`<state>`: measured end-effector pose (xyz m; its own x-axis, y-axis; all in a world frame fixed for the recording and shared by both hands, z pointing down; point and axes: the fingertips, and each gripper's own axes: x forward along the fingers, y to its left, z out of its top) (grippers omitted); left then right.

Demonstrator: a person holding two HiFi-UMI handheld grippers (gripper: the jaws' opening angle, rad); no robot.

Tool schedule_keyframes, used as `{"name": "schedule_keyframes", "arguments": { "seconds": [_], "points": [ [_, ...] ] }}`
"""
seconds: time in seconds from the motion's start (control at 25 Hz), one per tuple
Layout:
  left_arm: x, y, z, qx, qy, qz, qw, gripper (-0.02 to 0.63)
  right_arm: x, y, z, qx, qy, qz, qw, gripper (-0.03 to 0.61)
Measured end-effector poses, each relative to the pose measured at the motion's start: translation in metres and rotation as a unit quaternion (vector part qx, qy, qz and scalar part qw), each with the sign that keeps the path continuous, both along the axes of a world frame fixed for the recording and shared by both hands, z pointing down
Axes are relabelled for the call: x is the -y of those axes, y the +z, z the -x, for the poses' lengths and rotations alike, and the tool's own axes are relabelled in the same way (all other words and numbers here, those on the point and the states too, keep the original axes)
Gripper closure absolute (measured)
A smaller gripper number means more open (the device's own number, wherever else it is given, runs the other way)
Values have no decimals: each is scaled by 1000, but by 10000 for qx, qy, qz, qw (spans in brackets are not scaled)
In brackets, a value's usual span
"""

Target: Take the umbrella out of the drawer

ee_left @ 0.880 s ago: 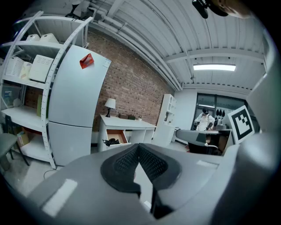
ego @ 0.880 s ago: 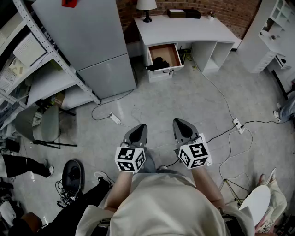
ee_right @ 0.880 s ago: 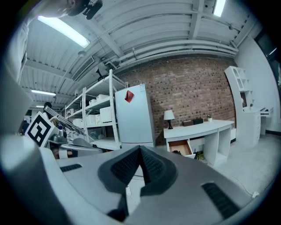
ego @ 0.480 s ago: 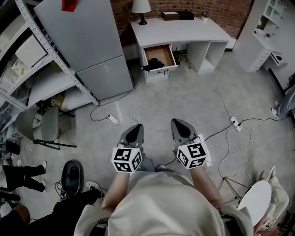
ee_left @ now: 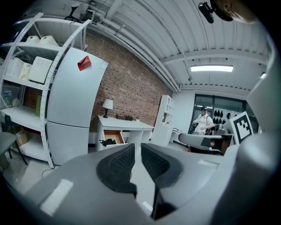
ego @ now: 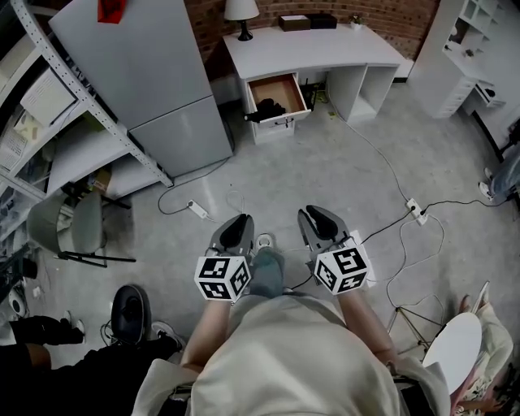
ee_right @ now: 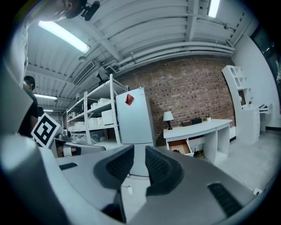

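Note:
The white desk point(ego: 313, 47) stands far across the floor, its wooden drawer point(ego: 276, 94) pulled open. A black folded umbrella point(ego: 265, 110) lies in the drawer, its handle end over the front edge. My left gripper point(ego: 238, 221) and right gripper point(ego: 313, 213) are held side by side at waist height, well short of the desk. The left gripper point(ee_left: 137, 147) is shut and empty; beyond it are the drawer point(ee_left: 113, 137) and the umbrella point(ee_left: 107, 142). The right gripper point(ee_right: 139, 149) shows a narrow gap between its pads with nothing in it, and the drawer point(ee_right: 179, 146) lies far ahead.
A grey fridge point(ego: 154, 81) and metal shelving point(ego: 49, 122) line the left. A power strip point(ego: 199, 210) and cables point(ego: 416, 213) trail over the concrete floor. A lamp point(ego: 241, 10) stands on the desk. White shelves point(ego: 471, 57) rise at right. A person point(ee_left: 203, 123) stands far off.
The head view has advanced: desk and drawer slid up and left in the picture. A foot now shows between the grippers. Both grippers keep their pose.

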<state>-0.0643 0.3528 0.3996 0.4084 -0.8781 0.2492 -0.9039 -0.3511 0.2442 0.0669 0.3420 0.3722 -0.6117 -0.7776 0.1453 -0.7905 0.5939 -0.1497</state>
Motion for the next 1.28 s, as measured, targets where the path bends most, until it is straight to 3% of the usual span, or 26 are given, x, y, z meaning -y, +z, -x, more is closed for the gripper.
{"name": "schedule_keyframes", "arguments": {
  "seconds": [0.08, 0.24, 0.52, 1.28],
  "points": [
    [11, 2, -3, 19, 50, -6, 10000, 515, 8, 1, -2, 17, -21, 2, 10000, 466],
    [40, 3, -9, -31, 124, -50, 9999, 437, 34, 1, -7, 132, -78, 33, 9999, 354],
    [118, 18, -6, -111, 221, -5, 9997, 385, 111, 13, -6, 108, -7, 99, 9999, 277],
    [382, 17, 31, 89, 990, 65, 9950, 348, 371, 4, 51, 75, 338, 40, 9994, 250]
  ]
}}
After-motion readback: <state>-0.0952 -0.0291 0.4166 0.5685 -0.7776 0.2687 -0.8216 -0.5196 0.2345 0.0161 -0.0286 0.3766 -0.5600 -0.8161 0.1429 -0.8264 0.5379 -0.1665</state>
